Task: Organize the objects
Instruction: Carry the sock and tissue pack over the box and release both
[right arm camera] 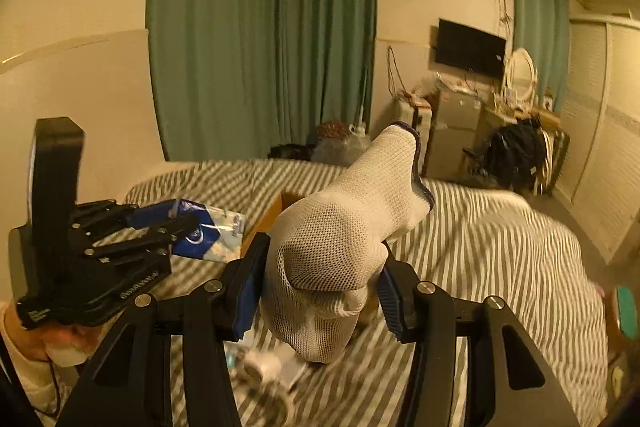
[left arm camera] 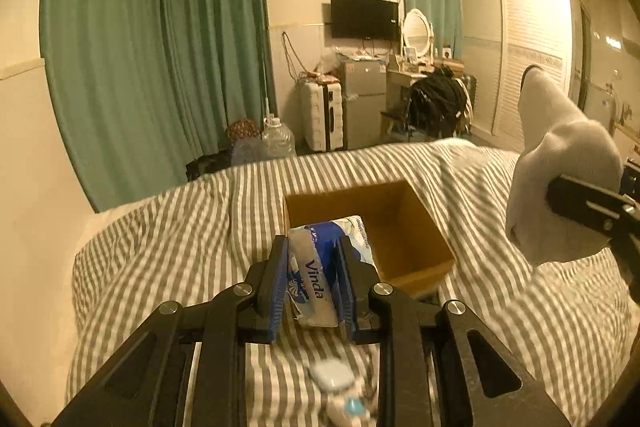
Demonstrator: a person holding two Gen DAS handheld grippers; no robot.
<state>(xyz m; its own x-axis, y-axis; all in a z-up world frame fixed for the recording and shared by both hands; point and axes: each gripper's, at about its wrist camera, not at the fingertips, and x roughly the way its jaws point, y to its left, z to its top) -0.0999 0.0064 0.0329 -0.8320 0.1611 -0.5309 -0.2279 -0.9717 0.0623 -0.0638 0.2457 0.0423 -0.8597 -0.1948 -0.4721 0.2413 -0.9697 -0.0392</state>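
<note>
My left gripper (left arm camera: 312,259) is shut on a blue and white Vinda tissue pack (left arm camera: 316,279) and holds it over the near left corner of an open cardboard box (left arm camera: 404,227) on the striped bed. The same gripper (right arm camera: 176,227) and pack (right arm camera: 216,231) show at the left of the right wrist view. My right gripper (right arm camera: 320,267) is shut on a white mesh sock (right arm camera: 340,235), held above the bed and covering most of the box (right arm camera: 268,215). In the left wrist view the sock (left arm camera: 560,171) hangs at the right, beside the box.
A grey-and-white striped duvet (left arm camera: 168,235) covers the bed. Small white and blue items (left arm camera: 336,383) lie on it under my left gripper. Beyond the bed stand green curtains (left arm camera: 160,39), a water jug (left arm camera: 278,139), a suitcase (left arm camera: 320,115), a small fridge (left arm camera: 366,99) and a wardrobe (left arm camera: 528,47).
</note>
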